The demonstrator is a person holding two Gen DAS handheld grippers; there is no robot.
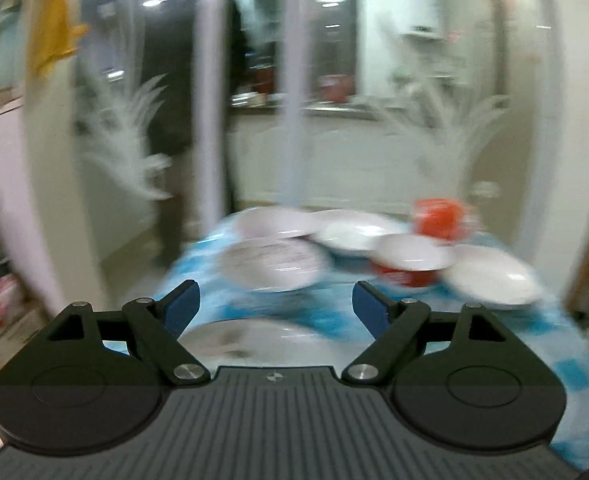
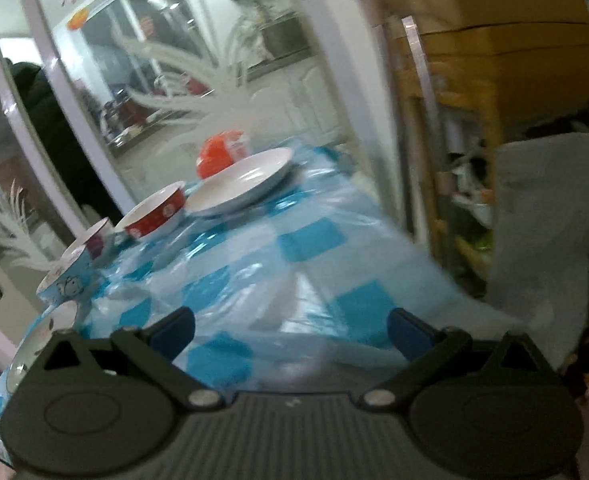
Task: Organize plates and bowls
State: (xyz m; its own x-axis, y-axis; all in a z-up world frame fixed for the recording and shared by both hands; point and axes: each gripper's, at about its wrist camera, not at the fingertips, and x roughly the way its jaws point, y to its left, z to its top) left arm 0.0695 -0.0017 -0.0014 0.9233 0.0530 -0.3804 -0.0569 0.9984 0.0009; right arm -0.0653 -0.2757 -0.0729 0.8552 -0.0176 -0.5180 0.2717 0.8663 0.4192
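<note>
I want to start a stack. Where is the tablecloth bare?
Bare: blue-checked tablecloth ahead of the open right gripper, bordered by the red bowl and white plate. Crowded: left edge around the blue cartoon bowl.

On the table [image 2: 294,248], a bowl [image 2: 156,216] sits left of a plate [image 2: 242,184].

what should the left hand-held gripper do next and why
Probably ease the left hand-held gripper forward and down onto the nearest plate. Its jaws are open and empty, that plate lies just below them, and the other plates and the red bowl sit farther back.
</note>
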